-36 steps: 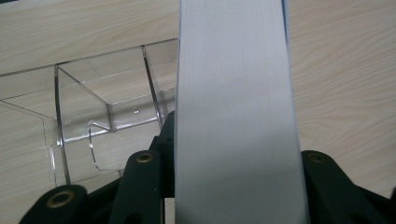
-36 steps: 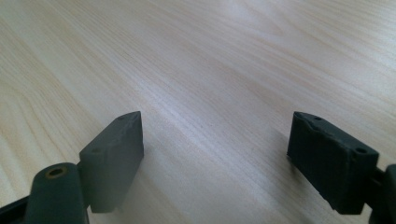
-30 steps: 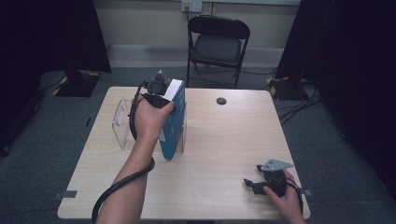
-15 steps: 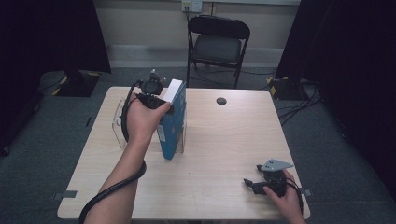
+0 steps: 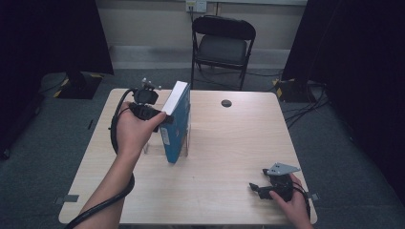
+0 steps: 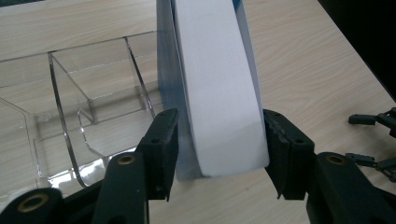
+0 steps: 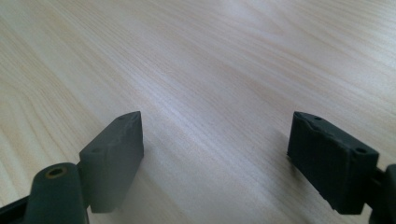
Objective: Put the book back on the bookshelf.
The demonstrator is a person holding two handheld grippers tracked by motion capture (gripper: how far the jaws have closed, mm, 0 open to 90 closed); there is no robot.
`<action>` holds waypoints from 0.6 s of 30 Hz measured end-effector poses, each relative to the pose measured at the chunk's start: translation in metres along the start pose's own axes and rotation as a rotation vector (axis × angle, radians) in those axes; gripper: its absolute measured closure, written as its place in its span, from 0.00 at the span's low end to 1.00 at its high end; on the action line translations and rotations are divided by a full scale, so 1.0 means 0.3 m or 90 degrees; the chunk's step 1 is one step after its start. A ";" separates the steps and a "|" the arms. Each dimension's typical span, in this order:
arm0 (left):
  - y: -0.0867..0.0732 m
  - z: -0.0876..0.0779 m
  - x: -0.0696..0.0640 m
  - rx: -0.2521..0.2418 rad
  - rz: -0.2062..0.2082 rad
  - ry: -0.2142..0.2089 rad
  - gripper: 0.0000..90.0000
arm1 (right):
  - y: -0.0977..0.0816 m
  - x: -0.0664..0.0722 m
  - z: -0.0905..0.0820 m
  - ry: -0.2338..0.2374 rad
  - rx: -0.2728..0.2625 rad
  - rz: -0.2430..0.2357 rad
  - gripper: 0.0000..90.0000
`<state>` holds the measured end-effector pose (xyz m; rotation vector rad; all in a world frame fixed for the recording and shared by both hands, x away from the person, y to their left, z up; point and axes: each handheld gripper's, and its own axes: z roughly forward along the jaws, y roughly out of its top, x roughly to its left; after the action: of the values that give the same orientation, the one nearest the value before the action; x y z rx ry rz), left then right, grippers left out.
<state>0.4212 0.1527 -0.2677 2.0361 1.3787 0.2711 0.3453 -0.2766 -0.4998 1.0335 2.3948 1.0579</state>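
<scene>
Book (image 6: 219, 88): we judge it stiff, fairly heavy, smooth; take it at the top edge.
Left gripper (image 6: 219, 154): jaws have just been opening, straddling the book, pads barely off it.
Holder (image 6: 88, 102): clear, at the book's nine o'clock.
Right gripper (image 7: 215, 158): jaws apart over bare table (image 7: 210, 56).

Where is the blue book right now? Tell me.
In the high view the book stands upright left of the table's middle, in the clear rack's rightmost slot, with the left gripper at its upper edge.

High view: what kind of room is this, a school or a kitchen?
Neither, most likely: it looks like a recording studio or lab. A bare wooden table stands on grey carpet between black curtains, with one folding chair and cables on the floor.
</scene>
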 end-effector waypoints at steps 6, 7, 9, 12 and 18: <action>-0.035 -0.015 0.030 -0.010 -0.015 -0.026 0.52 | -0.001 0.001 -0.001 0.000 -0.001 0.000 0.20; -0.039 -0.017 0.032 -0.007 -0.012 -0.026 0.52 | -0.001 0.001 -0.001 -0.001 -0.001 0.000 0.20; -0.045 -0.020 0.031 -0.005 -0.007 -0.026 0.53 | -0.001 0.001 -0.001 0.000 -0.002 0.001 0.20; -0.053 -0.031 0.034 -0.007 0.000 -0.032 0.52 | -0.001 0.001 -0.001 -0.001 -0.001 0.000 0.20; -0.073 -0.043 0.047 -0.008 0.003 -0.046 0.50 | -0.001 0.001 -0.001 0.000 -0.002 0.001 0.20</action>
<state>0.4041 0.1754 -0.2739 2.0193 1.3246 0.2072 0.3447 -0.2767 -0.4999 1.0344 2.3918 1.0622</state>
